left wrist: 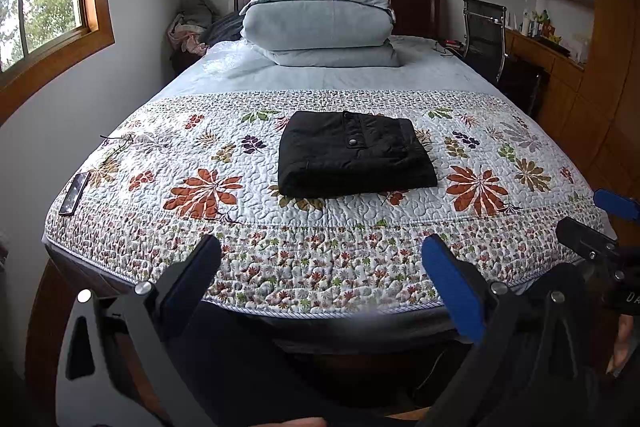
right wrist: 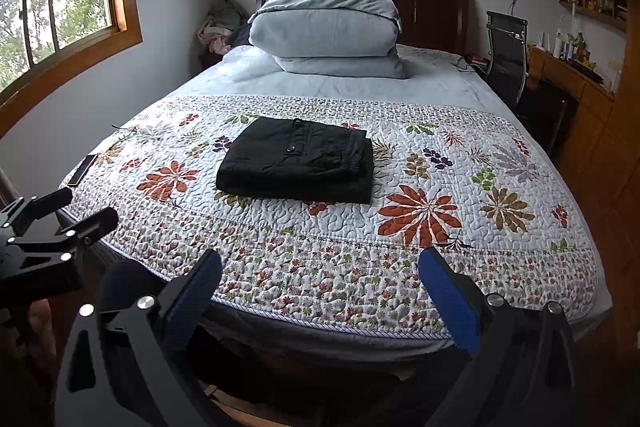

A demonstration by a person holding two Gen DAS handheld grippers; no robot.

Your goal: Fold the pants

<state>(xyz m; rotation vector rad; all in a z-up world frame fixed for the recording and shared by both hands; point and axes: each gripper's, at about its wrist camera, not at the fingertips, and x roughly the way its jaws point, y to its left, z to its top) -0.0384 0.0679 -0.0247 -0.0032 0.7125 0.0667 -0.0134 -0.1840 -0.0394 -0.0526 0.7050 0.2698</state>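
Nearest the cameras, the left gripper (left wrist: 320,259) and the right gripper (right wrist: 320,271) hang off the foot of the bed, both with jaws spread wide and nothing between them. Each is well apart from the cloth, side by side at about the same height.

Beyond them the quilt (left wrist: 400,227) covers the near half of the bed (right wrist: 320,339), its floral top lying flat. The pants (left wrist: 352,155) rest on it near the middle, black, already folded into a compact rectangle with a snap button facing up. The task looks done or nearly so.

Little remains to spoil, but a careless reach could. A finger catching the top layer would drag the stack open, and the upper fold already sits slightly off the lower one at the right edge. A phone (left wrist: 74,194) lies at the quilt's left edge, close enough to be knocked off by a sweep of the left gripper.

Farther back, a folded duvet (right wrist: 326,31) sits by the headboard.
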